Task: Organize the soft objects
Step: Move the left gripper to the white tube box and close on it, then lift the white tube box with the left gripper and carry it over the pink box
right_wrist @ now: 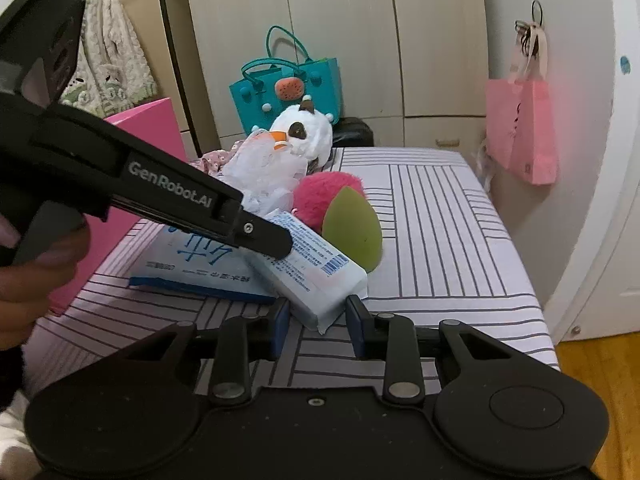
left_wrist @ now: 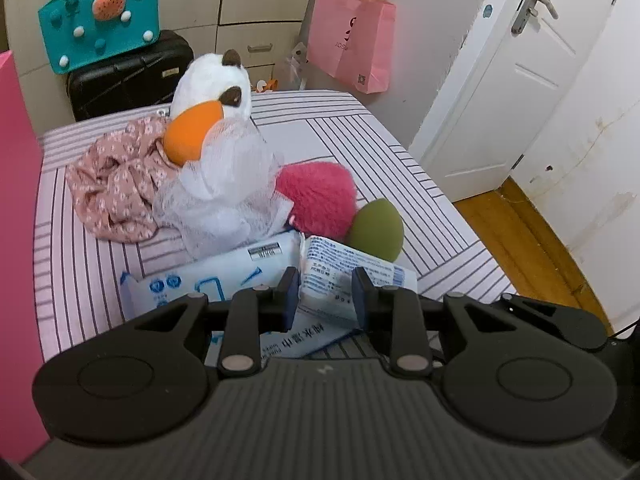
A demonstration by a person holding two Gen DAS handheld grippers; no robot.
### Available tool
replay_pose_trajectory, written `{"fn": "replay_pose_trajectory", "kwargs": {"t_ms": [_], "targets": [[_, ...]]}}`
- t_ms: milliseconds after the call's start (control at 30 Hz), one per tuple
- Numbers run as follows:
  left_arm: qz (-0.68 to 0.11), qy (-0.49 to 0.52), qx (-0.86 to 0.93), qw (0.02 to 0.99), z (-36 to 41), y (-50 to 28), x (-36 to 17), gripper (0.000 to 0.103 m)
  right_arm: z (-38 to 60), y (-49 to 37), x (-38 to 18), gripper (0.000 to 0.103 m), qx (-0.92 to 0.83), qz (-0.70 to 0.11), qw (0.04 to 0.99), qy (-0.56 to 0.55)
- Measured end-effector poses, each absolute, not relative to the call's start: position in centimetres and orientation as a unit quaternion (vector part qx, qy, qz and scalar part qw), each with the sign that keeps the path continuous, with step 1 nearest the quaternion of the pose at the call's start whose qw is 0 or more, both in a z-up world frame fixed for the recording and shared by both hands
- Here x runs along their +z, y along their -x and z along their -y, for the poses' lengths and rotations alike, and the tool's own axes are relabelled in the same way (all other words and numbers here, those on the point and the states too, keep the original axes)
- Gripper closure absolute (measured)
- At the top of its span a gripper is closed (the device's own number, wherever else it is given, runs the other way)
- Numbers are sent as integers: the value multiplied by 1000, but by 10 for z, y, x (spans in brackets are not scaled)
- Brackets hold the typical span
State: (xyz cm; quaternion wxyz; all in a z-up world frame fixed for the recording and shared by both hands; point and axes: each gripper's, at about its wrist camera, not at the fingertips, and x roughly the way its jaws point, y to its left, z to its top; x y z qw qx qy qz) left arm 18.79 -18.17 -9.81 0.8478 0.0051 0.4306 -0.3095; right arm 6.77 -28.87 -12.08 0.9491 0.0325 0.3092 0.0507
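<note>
The left gripper (left_wrist: 326,294) and the right gripper (right_wrist: 318,320) both clamp the same white tissue pack (right_wrist: 316,264), one at each end. It lies near the bed's (right_wrist: 440,216) front edge, propped on a flatter blue-printed pack (right_wrist: 192,264) (green sponge (right_wrist: 352,232) just behind)

Home bedroom: striped bed (left_wrist: 400,152), wardrobe (right_wrist: 340,20), suitcase (left_wrist: 128,76), bags hung by door (left_wrist: 520,80).
</note>
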Motion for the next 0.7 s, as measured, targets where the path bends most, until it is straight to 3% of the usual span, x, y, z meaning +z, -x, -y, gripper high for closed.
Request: {"fn": "replay_pose_trajectory", "kwargs": {"t_ms": [333, 500, 700], "targets": [[-429, 16, -298, 853, 173, -173, -97, 76, 283, -64, -124, 63, 51, -292, 955, -9], [-431, -2, -319, 844, 171, -159, -95, 76, 285, -60, -121, 51, 61, -302, 951, -27], [-436, 8, -322, 840, 157, -145, -93, 76, 278, -49, -117, 48, 75, -312, 946, -36]]}}
